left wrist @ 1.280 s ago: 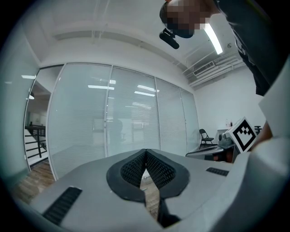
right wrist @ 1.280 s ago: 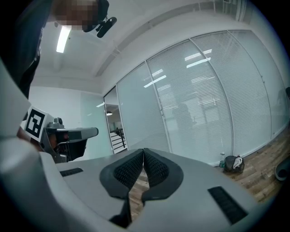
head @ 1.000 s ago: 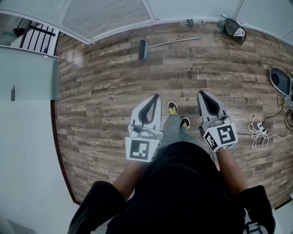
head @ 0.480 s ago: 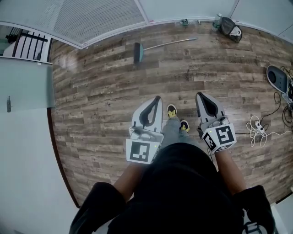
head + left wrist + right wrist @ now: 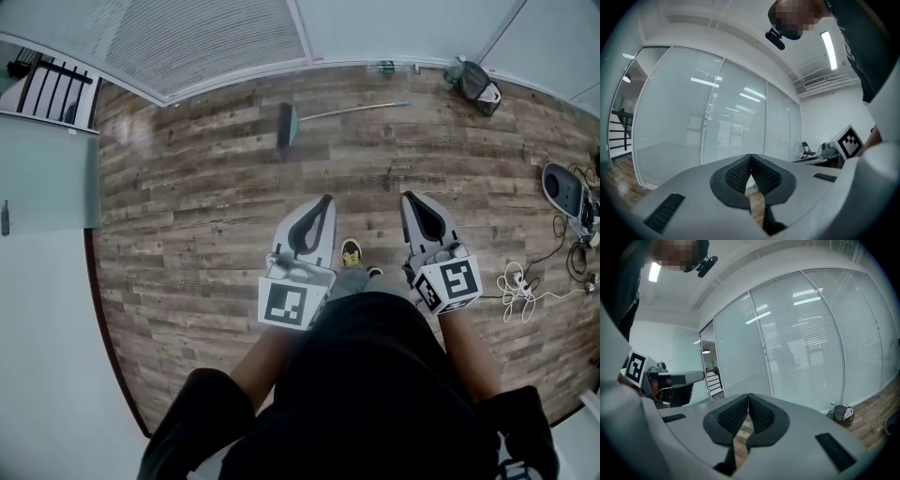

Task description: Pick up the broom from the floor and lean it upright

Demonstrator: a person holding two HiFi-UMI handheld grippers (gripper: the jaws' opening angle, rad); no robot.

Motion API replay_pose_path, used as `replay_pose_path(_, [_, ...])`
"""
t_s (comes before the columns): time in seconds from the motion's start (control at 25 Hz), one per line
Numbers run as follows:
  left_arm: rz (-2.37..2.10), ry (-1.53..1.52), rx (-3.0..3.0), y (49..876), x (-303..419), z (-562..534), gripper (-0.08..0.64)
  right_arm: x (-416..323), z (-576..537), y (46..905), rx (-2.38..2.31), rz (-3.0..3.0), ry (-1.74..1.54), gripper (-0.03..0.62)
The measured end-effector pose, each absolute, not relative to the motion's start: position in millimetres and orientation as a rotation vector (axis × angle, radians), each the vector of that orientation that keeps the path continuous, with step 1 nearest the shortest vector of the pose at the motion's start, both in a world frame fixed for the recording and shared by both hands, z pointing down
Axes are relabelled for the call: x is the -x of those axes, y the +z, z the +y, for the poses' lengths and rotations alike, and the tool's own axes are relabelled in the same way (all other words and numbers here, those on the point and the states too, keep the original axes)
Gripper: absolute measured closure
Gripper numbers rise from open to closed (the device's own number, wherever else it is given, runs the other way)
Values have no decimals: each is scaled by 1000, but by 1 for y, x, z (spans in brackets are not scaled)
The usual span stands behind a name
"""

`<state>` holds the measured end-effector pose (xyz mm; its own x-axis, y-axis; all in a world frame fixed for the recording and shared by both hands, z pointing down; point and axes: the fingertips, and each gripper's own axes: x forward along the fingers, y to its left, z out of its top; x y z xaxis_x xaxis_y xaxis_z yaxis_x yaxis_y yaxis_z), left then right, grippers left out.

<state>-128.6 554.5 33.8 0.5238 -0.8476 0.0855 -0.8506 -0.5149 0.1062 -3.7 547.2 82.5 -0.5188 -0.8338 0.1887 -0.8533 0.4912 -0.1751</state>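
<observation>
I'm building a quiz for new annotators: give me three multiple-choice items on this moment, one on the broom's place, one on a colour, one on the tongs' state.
1. Where is the broom? A between the person's feet; B lying on the floor near the far wall; C leaning upright.
2. What colour is its head? A red; B yellow; C teal.
3. How are the left tongs and right tongs? A both shut, empty; B both wide open; C shut on the handle.
Key: 1 B, the head view shows it flat by the wall. 2 C, its bristle end looks teal. 3 A, each gripper view shows them closed, nothing between.
</observation>
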Motion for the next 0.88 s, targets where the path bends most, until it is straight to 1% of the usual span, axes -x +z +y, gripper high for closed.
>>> replay_pose_path(0.2, [-1465, -12, -2606, 30, 146, 526, 537, 14, 526, 87, -1494, -2597, 391, 574])
replay_pose_path(0.44, [-1473, -29, -2593, 33, 162, 507, 537, 28, 503, 84, -1457, -2582, 329, 574])
replay_pose_path(0.88, [-1536, -37, -2559, 32, 162, 469, 537, 27, 460, 78, -1402, -2588, 273, 573])
